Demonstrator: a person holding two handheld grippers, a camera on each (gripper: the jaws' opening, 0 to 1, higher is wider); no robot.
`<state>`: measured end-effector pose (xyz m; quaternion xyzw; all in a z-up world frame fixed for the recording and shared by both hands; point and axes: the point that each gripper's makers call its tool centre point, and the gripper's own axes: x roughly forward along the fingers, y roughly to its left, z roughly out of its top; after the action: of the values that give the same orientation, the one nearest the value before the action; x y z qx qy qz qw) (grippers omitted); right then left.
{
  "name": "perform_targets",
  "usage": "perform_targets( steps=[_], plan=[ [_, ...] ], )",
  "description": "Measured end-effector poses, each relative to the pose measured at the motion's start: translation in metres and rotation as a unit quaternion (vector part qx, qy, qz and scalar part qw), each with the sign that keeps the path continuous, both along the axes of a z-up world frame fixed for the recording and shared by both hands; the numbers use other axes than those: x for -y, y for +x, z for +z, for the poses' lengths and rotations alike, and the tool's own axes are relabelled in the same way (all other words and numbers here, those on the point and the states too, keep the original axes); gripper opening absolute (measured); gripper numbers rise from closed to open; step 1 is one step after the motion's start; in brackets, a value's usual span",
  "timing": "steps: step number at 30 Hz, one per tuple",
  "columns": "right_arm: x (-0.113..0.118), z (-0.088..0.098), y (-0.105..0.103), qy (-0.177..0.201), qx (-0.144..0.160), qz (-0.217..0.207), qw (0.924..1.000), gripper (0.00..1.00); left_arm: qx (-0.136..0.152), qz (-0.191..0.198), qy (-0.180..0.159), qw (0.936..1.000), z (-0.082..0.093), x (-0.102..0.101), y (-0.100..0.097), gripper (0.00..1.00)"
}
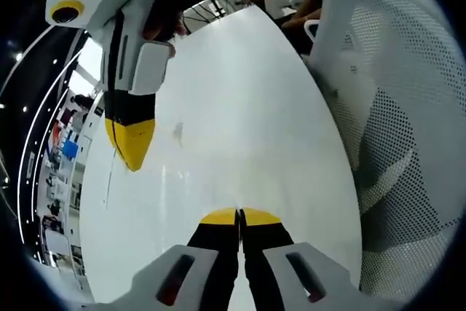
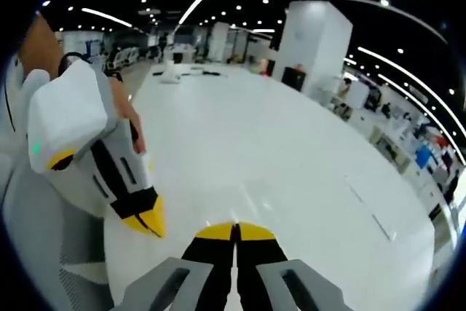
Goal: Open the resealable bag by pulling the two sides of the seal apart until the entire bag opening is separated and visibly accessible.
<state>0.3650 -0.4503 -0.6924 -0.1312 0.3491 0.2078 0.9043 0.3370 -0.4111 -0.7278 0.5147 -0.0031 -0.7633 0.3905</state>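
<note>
You have no resealable bag in front of you on the glossy white tabletop (image 1: 240,107), so I can't tell where it is; find it before anything else. Judging from the task alone: expect thin soft plastic, very light, slippery, likely to slide on this smooth top and crumple if pinched hard. Take hold of the two lips just above the seal strip, one lip per tool, near the middle of the opening, then pull apart and work outward to both ends. Don't clamp both layers in one jaw pair.

Your left gripper (image 1: 239,215), black with yellow tips, has its jaws pressed together with nothing between them, hovering low over the table. In the right gripper view it comes in from the left, tip pointing down at the table (image 2: 148,223), jaws closed as well.

Your right gripper (image 2: 235,231) is the same: yellow tips touching, empty. In the left gripper view it hangs from the upper left (image 1: 131,143), held by your hand (image 1: 171,1), tip just above the surface.

Both tools are near each other, apart, not touching.

Beside the table there's a white perforated mesh chair back (image 1: 393,107). Far end of the table has small items, too small to tell. Open office beyond, with a white square pillar (image 2: 313,41) and ceiling light strips.
</note>
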Motion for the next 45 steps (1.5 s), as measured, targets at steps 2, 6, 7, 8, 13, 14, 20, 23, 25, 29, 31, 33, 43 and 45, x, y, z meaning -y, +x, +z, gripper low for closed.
perform_targets(
  steps=[2,6,7,8,13,14,20,23,25,29,31,33,43,45],
  plan=[
    [0.001,0.0,0.0,-0.001,0.001,-0.001,1.0,0.0,0.0,0.0,0.001,1.0,0.0,0.0,0.0,0.0],
    [0.004,0.002,0.001,-0.005,0.005,-0.007,1.0,0.0,0.0,0.001,0.004,1.0,-0.002,0.0,0.001,0.0],
    [0.005,0.004,0.002,-0.007,0.008,-0.01,0.9999,0.0,0.002,0.001,0.006,1.0,-0.002,-0.001,0.001,0.0],
    [0.009,0.007,0.004,-0.012,0.016,-0.017,0.9996,0.0,0.0,0.005,0.008,1.0,-0.003,-0.001,0.002,0.0],
    [0.02,0.026,0.016,-0.025,0.054,-0.055,0.9967,0.0,0.001,0.012,0.011,0.9999,-0.002,0.0,0.002,0.0],
    [0.02,0.027,0.016,-0.028,0.055,-0.057,0.9965,0.0,0.0,0.015,0.012,0.9998,-0.002,0.0,0.002,0.0],
    [0.017,0.025,0.012,-0.03,0.052,-0.05,0.9969,0.0,0.022,0.045,-0.007,0.9987,-0.002,0.007,0.013,0.0],
    [0.015,0.019,0.011,-0.029,0.044,-0.047,0.9975,0.0,0.019,0.059,-0.009,0.998,-0.002,0.007,0.016,0.0],
    [0.012,0.013,0.009,-0.035,0.038,-0.04,0.9979,0.0,0.012,0.064,-0.014,0.9978,0.0,0.008,0.017,0.0],
    [0.013,0.006,0.01,-0.042,0.031,-0.042,0.9977,0.0,0.005,0.07,-0.022,0.9973,0.002,0.008,0.017,0.01],
    [0.014,0.003,0.01,-0.044,0.028,-0.044,0.9977,0.0,0.002,0.072,-0.026,0.9971,0.003,0.007,0.017,0.01],
    [0.016,-0.001,0.008,-0.056,0.021,-0.042,0.9974,0.0,-0.005,0.077,-0.035,0.9964,0.008,0.005,0.016,0.01],
    [0.031,-0.011,0.006,-0.065,0.011,-0.072,0.9952,0.0,-0.025,0.114,-0.047,0.992,0.015,-0.008,0.028,0.04],
    [0.033,-0.013,0.006,-0.066,0.01,-0.076,0.9948,0.0,-0.029,0.121,-0.046,0.9912,0.014,-0.012,0.03,0.04]
  ],
)
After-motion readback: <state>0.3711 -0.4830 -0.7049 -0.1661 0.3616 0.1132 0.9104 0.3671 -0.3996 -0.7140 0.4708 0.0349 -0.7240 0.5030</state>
